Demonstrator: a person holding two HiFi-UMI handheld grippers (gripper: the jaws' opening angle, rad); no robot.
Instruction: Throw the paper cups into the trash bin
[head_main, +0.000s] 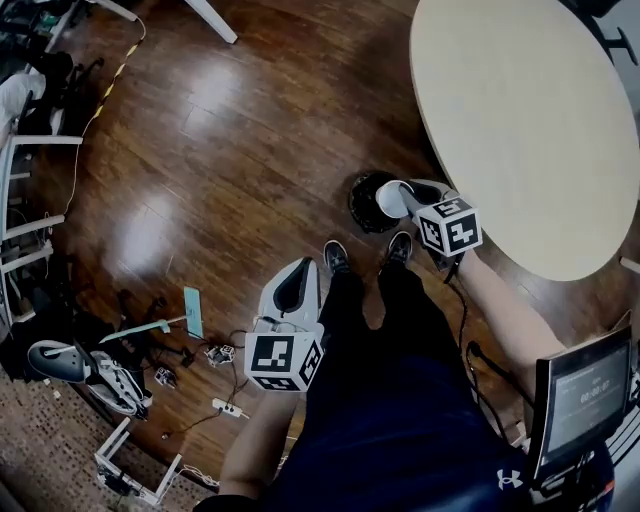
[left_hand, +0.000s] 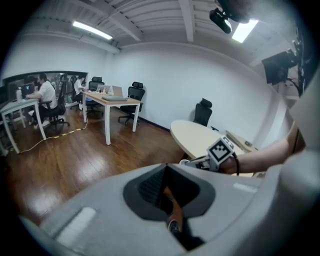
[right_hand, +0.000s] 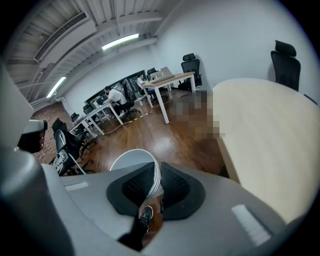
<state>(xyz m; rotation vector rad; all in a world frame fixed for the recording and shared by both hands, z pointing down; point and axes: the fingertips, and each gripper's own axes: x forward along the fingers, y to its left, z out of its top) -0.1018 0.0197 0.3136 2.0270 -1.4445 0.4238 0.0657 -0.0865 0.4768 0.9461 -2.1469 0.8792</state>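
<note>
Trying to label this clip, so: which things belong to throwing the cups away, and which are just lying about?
Job: paper cup, pinched in the right gripper; trash bin, beneath the cup.
Lying about: round table; power strip and teal strip on the floor; desk; office chair.

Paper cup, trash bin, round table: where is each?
Paper cup (right_hand: 134, 159): right gripper view, its white wall.
Trash bin (head_main: 362, 206): head view, dark left rim.
Round table (head_main: 520, 110): head view, bare top.
</note>
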